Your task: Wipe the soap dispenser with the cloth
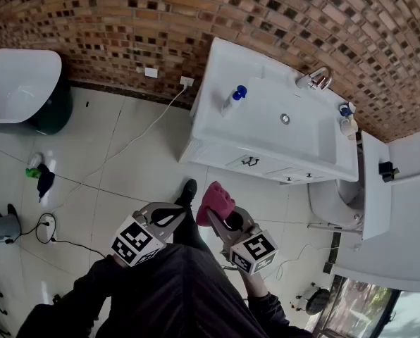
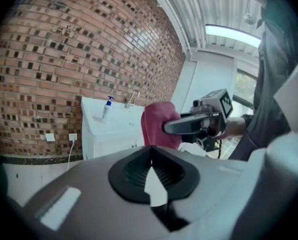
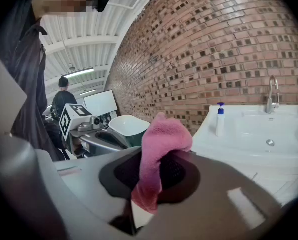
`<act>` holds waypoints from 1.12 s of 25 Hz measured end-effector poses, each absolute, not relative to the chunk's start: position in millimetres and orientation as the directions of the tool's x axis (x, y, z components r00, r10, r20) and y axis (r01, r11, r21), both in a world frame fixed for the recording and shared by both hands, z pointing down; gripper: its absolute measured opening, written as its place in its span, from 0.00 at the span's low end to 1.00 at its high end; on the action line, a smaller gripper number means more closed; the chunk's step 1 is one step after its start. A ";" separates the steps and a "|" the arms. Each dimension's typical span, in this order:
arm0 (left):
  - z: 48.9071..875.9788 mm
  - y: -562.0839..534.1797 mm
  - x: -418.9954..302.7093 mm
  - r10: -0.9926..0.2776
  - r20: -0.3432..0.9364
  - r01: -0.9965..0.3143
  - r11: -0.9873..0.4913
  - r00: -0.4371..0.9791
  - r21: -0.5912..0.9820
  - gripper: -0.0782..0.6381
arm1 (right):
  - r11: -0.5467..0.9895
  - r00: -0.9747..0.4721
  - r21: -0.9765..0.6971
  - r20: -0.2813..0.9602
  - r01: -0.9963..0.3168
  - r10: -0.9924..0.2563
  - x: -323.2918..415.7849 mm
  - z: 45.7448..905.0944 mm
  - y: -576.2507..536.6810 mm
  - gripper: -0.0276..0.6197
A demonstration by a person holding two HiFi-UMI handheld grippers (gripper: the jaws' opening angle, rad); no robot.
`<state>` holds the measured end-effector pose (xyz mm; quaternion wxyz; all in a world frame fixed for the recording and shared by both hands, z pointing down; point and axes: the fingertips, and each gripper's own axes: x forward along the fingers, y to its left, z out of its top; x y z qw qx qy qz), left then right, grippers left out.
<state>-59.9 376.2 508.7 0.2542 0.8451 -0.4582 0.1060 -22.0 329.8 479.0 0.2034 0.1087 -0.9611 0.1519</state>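
Landmark first: white washbasin (image 1: pixel 266 143), backed against the brick wall (image 1: pixel 196 13).

Well short of its front edge, over the floor tiles (image 1: pixel 139 174): both grippers, aimed toward the washbasin and tipped slightly down.

Left gripper (image 1: pixel 180 215): fingers clenched flat together, nothing between them.

Right gripper (image 1: pixel 227 219): fingers clamped on the pink cloth (image 1: pixel 215 201), pinched at about mid-length. Rounded fold bulging past the tips toward the washbasin, shorter tail hanging back behind the pads. Looks soft, thick and limp, like terry. Likely to drape and drag rather than push, so best kept bunched as now, with the bulging fold as the wiping face.

Smallest: soap dispenser (image 1: pixel 234 98), upright on the washbasin's flat left rim near the back corner, well apart from the tap (image 1: pixel 316 81) across the bowl. Slim white bottle, blue pump head. Probably light plastic, smooth, perhaps slick with soap, and tall for its base, hence easy to topple or slide under a sideways wipe.

Sensible to steady with the free left fingers around the lower body, never by the pump, liable to sink and squirt. Then to stroke downward with the cloth. Fill level not readable from here.
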 end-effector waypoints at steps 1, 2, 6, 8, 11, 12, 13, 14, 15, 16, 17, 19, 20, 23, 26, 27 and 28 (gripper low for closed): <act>506.7 357.3 -62.2 -0.723 0.411 -0.830 -0.446 0.555 0.335 0.11 | 0.931 -0.891 -0.244 0.429 -0.272 -0.148 -22.7 478.7 308.5 0.14; 504.7 337.9 -64.8 -0.727 0.410 -0.832 -0.442 0.552 0.336 0.11 | 0.932 -0.889 -0.237 0.433 -0.273 -0.150 -23.8 477.9 286.5 0.14; 494.5 258.4 -79.1 -0.738 0.416 -0.844 -0.426 0.532 0.325 0.11 | 0.958 -0.876 -0.148 0.456 -0.246 -0.155 -32.9 466.7 193.2 0.14; 489.5 225.6 -83.7 -0.742 0.417 -0.849 -0.417 0.525 0.325 0.11 | 0.978 -0.852 -0.047 0.501 -0.203 -0.152 -38.2 461.8 148.5 0.14; 484.8 181.8 -89.9 -0.754 0.421 -0.861 -0.403 0.505 0.310 0.11 | 0.983 -0.791 0.157 0.586 -0.100 -0.174 -51.3 457.1 77.7 0.14; 483.0 170.5 -91.0 -0.759 0.420 -0.865 -0.399 0.498 0.304 0.11 | 0.971 -0.766 0.231 0.613 -0.059 -0.192 -55.3 455.5 55.3 0.14; 481.5 161.7 -92.1 -0.763 0.419 -0.868 -0.395 0.492 0.300 0.11 | 0.952 -0.738 0.306 0.640 -0.010 -0.213 -59.7 453.8 35.6 0.14; 480.4 155.6 -93.4 -0.767 0.420 -0.872 -0.389 0.486 0.298 0.11 | 0.925 -0.710 0.376 0.665 0.050 -0.232 -64.9 452.9 19.7 0.14; 480.1 151.7 -95.1 -0.769 0.424 -0.875 -0.382 0.479 0.296 0.11 | 0.891 -0.683 0.438 0.688 0.121 -0.245 -71.1 453.3 7.8 0.14; 480.3 149.0 -97.2 -0.770 0.429 -0.879 -0.376 0.472 0.292 0.11 | 0.849 -0.655 0.489 0.711 0.200 -0.255 -78.0 455.1 -1.3 0.14; 480.7 146.6 -100.1 -0.771 0.435 -0.883 -0.371 0.465 0.286 0.11 | 0.802 -0.626 0.527 0.734 0.281 -0.263 -85.4 458.3 -8.8 0.14; 480.4 142.0 -107.9 -0.777 0.445 -0.893 -0.356 0.447 0.275 0.12 | 0.706 -0.571 0.566 0.773 0.426 -0.275 -101.0 467.5 -20.8 0.14; 479.6 140.6 -112.1 -0.780 0.446 -0.897 -0.348 0.438 0.273 0.12 | 0.660 -0.549 0.574 0.787 0.485 -0.281 -108.4 472.7 -24.8 0.14; 478.2 139.2 -121.4 -0.788 0.445 -0.902 -0.329 0.425 0.278 0.12 | 0.542 -0.496 0.565 0.820 0.623 -0.285 -120.7 487.5 -26.0 0.14; 478.4 136.4 -128.6 -0.788 0.450 -0.904 -0.324 0.421 0.279 0.12 | 0.507 -0.466 0.532 0.845 0.678 -0.264 -116.7 494.3 -15.5 0.14; 479.1 134.7 -130.5 -0.786 0.453 -0.904 -0.323 0.420 0.279 0.12 | 0.518 -0.462 0.520 0.851 0.679 -0.250 -112.4 495.6 -9.8 0.14; 480.0 132.9 -132.0 -0.785 0.455 -0.904 -0.323 0.421 0.280 0.12 | 0.535 -0.460 0.508 0.857 0.675 -0.232 -107.4 497.3 -3.3 0.14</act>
